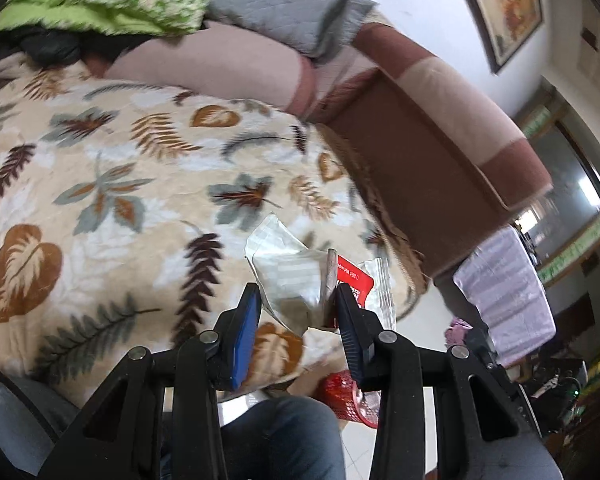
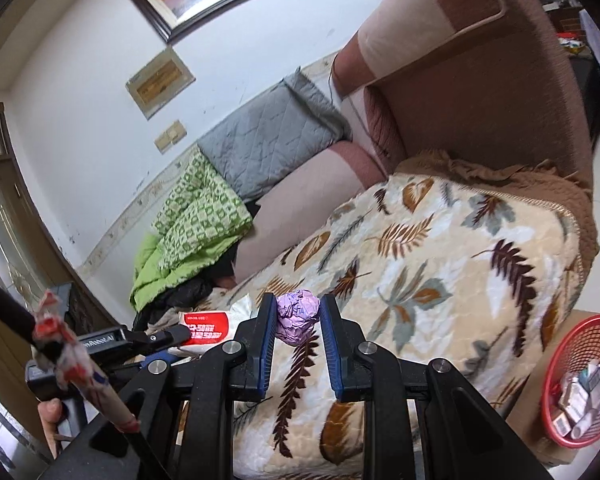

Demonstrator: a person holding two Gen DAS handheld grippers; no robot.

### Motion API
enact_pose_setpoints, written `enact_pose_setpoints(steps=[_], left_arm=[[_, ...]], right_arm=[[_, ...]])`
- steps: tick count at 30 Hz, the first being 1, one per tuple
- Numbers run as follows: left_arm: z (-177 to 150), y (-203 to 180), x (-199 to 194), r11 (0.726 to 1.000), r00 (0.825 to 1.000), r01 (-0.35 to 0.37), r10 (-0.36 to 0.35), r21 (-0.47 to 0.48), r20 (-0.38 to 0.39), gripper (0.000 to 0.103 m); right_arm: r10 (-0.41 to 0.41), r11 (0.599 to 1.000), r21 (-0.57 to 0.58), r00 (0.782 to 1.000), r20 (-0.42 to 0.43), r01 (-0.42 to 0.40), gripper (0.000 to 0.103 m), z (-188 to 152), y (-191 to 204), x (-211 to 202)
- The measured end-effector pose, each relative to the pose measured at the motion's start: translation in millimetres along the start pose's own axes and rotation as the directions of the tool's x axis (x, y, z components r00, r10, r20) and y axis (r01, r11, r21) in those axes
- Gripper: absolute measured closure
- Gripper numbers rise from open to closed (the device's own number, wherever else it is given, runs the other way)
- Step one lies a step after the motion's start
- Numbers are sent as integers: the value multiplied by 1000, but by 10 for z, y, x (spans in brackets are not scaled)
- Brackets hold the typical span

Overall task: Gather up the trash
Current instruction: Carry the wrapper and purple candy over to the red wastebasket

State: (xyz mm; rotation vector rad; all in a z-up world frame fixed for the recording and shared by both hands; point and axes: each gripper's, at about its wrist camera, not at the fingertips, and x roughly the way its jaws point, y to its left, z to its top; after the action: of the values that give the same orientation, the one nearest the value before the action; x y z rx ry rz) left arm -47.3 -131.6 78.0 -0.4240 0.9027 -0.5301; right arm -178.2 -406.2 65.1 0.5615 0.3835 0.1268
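The move ahead turns on where the red basket (image 2: 584,380) lies from each pair of tongs. In the right wrist view it sits low and to the right, off the edge of the sofa, with small boxes already inside it. In the left wrist view the same basket (image 1: 340,396) shows just below and behind the left tongs, past the blanket's edge and beside the person's knee. So both loads must travel down and off the seat, and by my reading the left tongs are the nearer.

The right tongs (image 2: 298,316) are closed onto a crumpled purple paper ball (image 2: 298,316), which sits pinched between the two blue pads right at their tips, lifted above the leaf-patterned blanket (image 2: 440,264).

The left tongs (image 1: 298,300) are part-way closed around a silver and red wrapper (image 1: 300,280). The wrapper is flat and crinkled, standing up from between the pads, its red printed end against the right-hand pad. Its silver side appears to touch the left-hand pad, so I judge it held, though loosely; a light foil like this could slip.

The wrapper also shows in the right wrist view (image 2: 208,330), to the left of the ball, with the left tongs on it.
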Motion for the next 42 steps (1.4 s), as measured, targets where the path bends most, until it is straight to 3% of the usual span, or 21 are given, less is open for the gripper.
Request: enact_pose_setpoints(steps=[10,21,29,42], left_arm=[[-245,-803,101,985,990,128,-121,113,-72,66],[-621,-1815,377,931,966,233,-189,281,-177,66],[-935,-2220,673,898,950,265,-182,351,-252,66],[-1285,-2439,1361,886,935,231,-87,403,-344,66]], right_arm=[[-89,996,19,991,105,87,79,103,-321,-827],[-270,962,109,940,209,252,79,209,-826,-1630],[-338,937,160,920,199,310,79,168,-1096,-1794],[-413,890,272,899,143,366,79,53,-1624,-1850]])
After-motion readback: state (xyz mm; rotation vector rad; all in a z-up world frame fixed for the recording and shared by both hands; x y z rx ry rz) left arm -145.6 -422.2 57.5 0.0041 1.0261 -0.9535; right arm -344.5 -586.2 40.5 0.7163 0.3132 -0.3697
